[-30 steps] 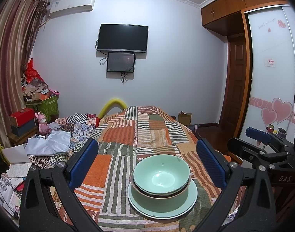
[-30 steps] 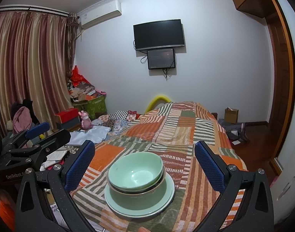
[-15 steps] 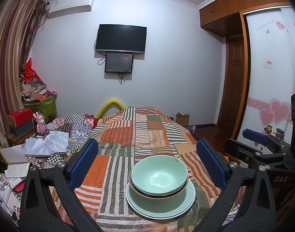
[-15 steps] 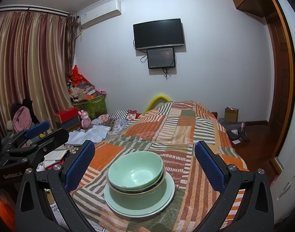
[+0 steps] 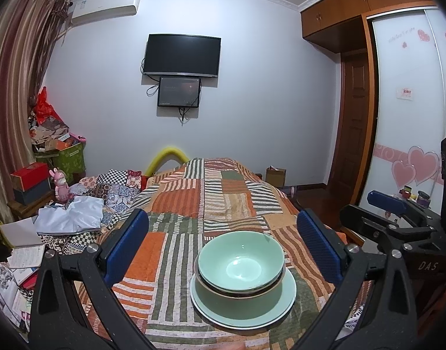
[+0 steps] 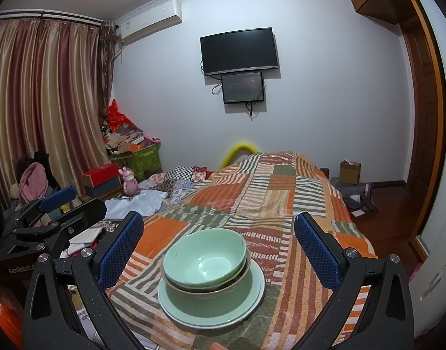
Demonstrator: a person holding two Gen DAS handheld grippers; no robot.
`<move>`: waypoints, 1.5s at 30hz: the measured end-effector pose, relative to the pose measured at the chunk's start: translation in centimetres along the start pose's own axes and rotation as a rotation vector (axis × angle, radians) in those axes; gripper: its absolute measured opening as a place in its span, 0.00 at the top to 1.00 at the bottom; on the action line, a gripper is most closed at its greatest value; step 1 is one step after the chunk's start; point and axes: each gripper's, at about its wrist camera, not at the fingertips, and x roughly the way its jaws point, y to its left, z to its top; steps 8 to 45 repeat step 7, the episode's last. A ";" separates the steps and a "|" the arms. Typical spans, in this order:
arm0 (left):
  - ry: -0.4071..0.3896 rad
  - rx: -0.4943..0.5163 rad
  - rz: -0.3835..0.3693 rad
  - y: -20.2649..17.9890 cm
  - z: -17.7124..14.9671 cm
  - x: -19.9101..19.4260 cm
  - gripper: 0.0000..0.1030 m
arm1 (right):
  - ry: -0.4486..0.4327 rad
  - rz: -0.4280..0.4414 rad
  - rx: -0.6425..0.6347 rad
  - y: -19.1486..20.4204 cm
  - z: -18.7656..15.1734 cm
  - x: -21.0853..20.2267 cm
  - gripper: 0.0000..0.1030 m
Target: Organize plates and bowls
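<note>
A pale green plate (image 5: 284,297) (image 6: 258,287) lies near the front end of a patchwork bedspread (image 5: 176,201) (image 6: 266,192). Two nested green bowls stand on it: a small bowl (image 5: 240,259) (image 6: 204,258) inside a larger brown-rimmed bowl (image 5: 237,299) (image 6: 205,299). My left gripper (image 5: 223,248) hovers open just short of the stack, which sits right of centre between its blue pads. My right gripper (image 6: 218,246) is open too, with the stack slightly left of centre. Each gripper shows at the edge of the other's view: the right gripper (image 5: 398,218) and the left gripper (image 6: 48,213).
Left of the bedspread lie a white cloth (image 5: 71,218), patterned cushions (image 5: 118,186), papers (image 5: 21,256) and a pink toy (image 5: 61,185). Boxes (image 5: 30,180) stack by the curtain. A wardrobe (image 5: 409,116) and door (image 5: 354,131) stand right; a TV (image 5: 182,55) hangs ahead.
Both views have shifted only slightly; the stack of bowls and plate stays put on the bed, and both grippers remain open.
</note>
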 end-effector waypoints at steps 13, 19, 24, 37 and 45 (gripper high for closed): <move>0.005 -0.006 0.006 0.3 0.1 0.3 0.00 | 0.003 0.003 0.004 0.1 0.0 0.1 0.00; 0.005 -0.006 0.006 0.3 0.1 0.3 0.00 | 0.003 0.003 0.004 0.1 0.0 0.1 0.00; 0.005 -0.006 0.006 0.3 0.1 0.3 0.00 | 0.003 0.003 0.004 0.1 0.0 0.1 0.00; 0.005 -0.006 0.006 0.3 0.1 0.3 0.00 | 0.003 0.003 0.004 0.1 0.0 0.1 0.00; 0.005 -0.006 0.006 0.3 0.1 0.3 0.00 | 0.003 0.003 0.004 0.1 0.0 0.1 0.00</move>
